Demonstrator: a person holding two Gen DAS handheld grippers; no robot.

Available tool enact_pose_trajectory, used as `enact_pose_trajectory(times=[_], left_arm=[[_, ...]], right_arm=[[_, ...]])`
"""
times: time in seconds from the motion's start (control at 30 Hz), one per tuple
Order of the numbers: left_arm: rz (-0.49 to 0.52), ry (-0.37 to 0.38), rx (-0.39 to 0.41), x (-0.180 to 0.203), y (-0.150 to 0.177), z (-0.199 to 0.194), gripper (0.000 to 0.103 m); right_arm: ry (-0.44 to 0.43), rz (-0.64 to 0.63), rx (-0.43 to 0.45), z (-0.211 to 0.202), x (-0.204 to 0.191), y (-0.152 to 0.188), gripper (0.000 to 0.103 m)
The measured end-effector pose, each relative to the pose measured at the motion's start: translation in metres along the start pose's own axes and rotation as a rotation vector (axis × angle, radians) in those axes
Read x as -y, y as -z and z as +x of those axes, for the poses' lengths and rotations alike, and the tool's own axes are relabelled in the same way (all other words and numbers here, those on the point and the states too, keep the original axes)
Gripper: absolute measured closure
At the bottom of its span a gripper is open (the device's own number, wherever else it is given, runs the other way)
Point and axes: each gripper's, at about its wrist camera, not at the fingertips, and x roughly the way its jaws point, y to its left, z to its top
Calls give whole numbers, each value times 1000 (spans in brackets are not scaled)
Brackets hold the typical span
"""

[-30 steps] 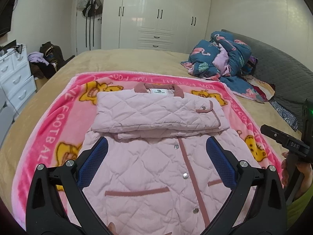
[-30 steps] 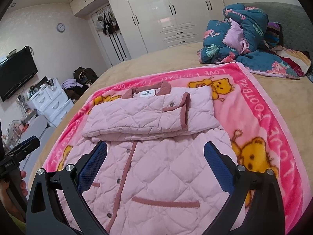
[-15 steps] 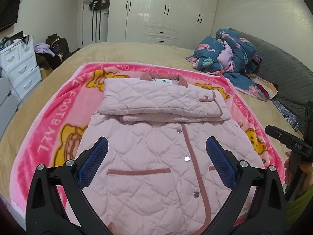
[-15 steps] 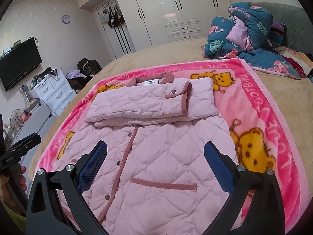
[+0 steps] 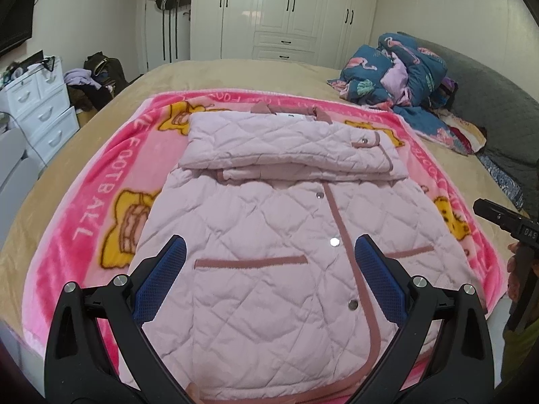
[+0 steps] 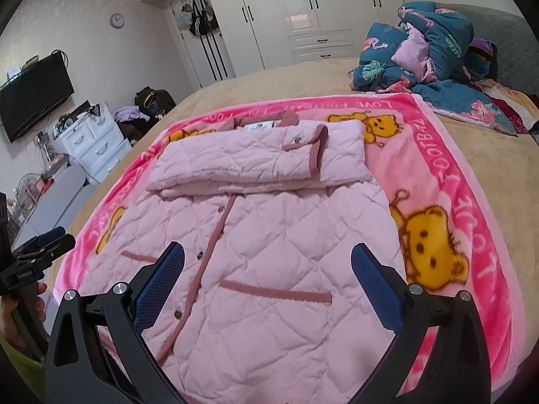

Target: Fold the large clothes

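On a bed spread with a pink cartoon blanket, a quilted pink coat is lying flat, sleeves folded across its chest, while the left gripper and right gripper are hovering, jaws spread and empty, apparently to lift the hem.

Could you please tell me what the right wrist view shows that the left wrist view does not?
Only the right wrist view shows the whole wall TV and a fan. Only the left wrist view shows the grey headboard's long side. Both share the pink jacket, sleeves folded across its chest, on the pink blanket, with both grippers open.
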Motion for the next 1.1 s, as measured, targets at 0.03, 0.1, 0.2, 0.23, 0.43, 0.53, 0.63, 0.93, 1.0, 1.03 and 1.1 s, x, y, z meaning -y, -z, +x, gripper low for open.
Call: enact_pose_trajectory(times=[0.03, 0.1, 0.2, 0.23, 0.43, 0.53, 0.63, 0.93, 1.0, 1.03, 1.1], left_arm=[[4, -4, -6, 0, 3, 0, 9], [11, -10, -15, 1, 8, 1, 9], [17, -16, -27, 1, 15, 3, 9], [18, -19, -31, 1, 18, 3, 9], [14, -32, -51, -2, 32, 5, 9], [4, -37, -67, -7, 39, 7, 9], [-2, -43, -78, -10, 45, 8, 9], [-60, -103, -130, -41, 65, 16, 9], [-86, -111, -135, -51, 68, 16, 9], [-102, -110, -136, -56, 70, 16, 9], [-128, -121, -137, -66, 73, 14, 9]], right_arm=[[1, -3, -5, 0, 0, 2, 4], [3, -12, -20, 0, 0, 8, 4], [3, -10, -39, 2, 2, 15, 4], [2, -9, -45, 2, 3, 17, 4], [9, -5, -75, 3, 8, 28, 4], [15, -2, -88, 4, 12, 34, 4], [17, 5, -100, 5, 17, 40, 4], [42, 9, -152, 9, 29, 59, 4], [45, 15, -162, 10, 33, 63, 4], [44, 17, -166, 10, 35, 65, 4], [49, 20, -174, 10, 38, 67, 4]])
